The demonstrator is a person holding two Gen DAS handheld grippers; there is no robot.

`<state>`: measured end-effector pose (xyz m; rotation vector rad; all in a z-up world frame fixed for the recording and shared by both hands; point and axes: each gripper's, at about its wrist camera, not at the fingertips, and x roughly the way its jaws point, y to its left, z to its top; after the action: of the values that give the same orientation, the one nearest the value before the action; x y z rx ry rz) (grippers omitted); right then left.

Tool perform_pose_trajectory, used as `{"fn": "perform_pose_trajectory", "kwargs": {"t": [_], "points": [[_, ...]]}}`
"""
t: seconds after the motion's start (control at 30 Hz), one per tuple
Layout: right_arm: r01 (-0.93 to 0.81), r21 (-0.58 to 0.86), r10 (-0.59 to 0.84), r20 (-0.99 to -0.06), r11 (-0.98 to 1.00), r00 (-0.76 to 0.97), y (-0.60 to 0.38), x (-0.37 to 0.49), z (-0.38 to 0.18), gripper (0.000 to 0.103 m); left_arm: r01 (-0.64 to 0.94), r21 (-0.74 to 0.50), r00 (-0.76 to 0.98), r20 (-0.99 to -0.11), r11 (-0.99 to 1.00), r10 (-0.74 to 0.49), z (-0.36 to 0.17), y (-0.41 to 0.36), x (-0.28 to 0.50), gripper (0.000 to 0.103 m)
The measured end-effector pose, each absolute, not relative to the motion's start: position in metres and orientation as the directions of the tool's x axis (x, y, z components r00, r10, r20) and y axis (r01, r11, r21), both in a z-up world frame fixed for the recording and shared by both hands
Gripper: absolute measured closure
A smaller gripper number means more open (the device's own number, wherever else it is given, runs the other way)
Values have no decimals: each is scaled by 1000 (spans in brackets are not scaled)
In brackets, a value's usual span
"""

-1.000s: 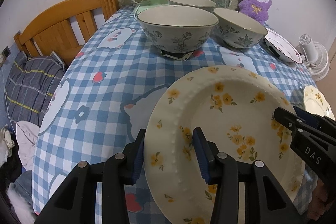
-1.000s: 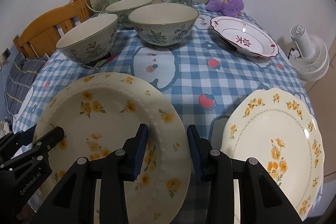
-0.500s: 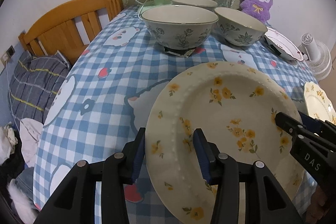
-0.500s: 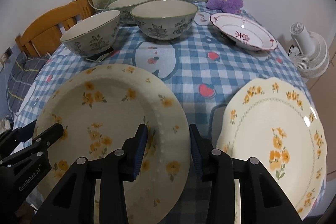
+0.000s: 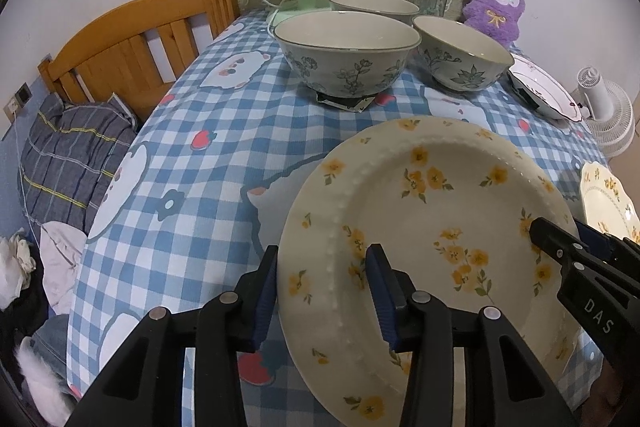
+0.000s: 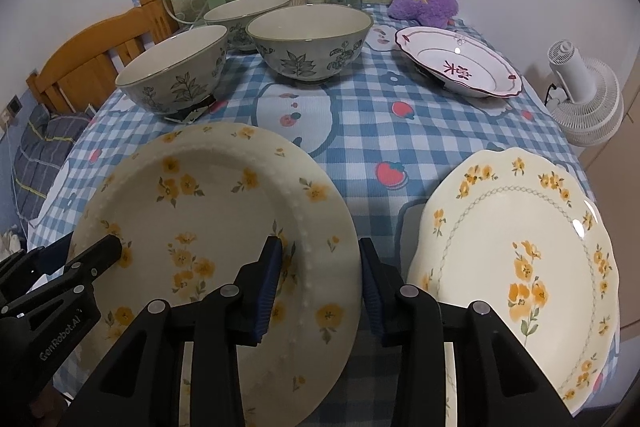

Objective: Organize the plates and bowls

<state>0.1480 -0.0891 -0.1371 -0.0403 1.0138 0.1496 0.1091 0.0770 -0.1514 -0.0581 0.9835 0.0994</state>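
Two claws, both mine, share one round cream plate with yellow flowers and a beaded rim [image 6: 216,227]: my left gripper [image 5: 322,291] straddles its left rim, my right gripper [image 6: 320,287] its right rim, and both are closing on the lip. The plate looks tilted, lifted off the blue checked tablecloth [image 5: 200,147]. Little seems done: the scalloped cream plate with yellow flowers [image 6: 516,267] lies just beside it, the white red-trimmed dish [image 6: 460,65] sits farther back, and three grey-green floral bowls [image 6: 308,43] stand unstacked (grouped, at least).
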Motion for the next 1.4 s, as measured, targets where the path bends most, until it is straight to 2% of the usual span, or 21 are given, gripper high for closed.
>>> {"fn": "perform_pose_trajectory", "kwargs": {"t": [0.57, 1.4], "points": [[-130, 46, 111, -829, 990, 549, -106, 150, -108, 63, -103, -4, 581, -812, 995, 57, -124, 61, 111, 60], [-43, 81, 91, -811, 996, 577, -190, 144, -95, 64, -23, 1, 598, -802, 1000, 15, -107, -18, 120, 61]]}}
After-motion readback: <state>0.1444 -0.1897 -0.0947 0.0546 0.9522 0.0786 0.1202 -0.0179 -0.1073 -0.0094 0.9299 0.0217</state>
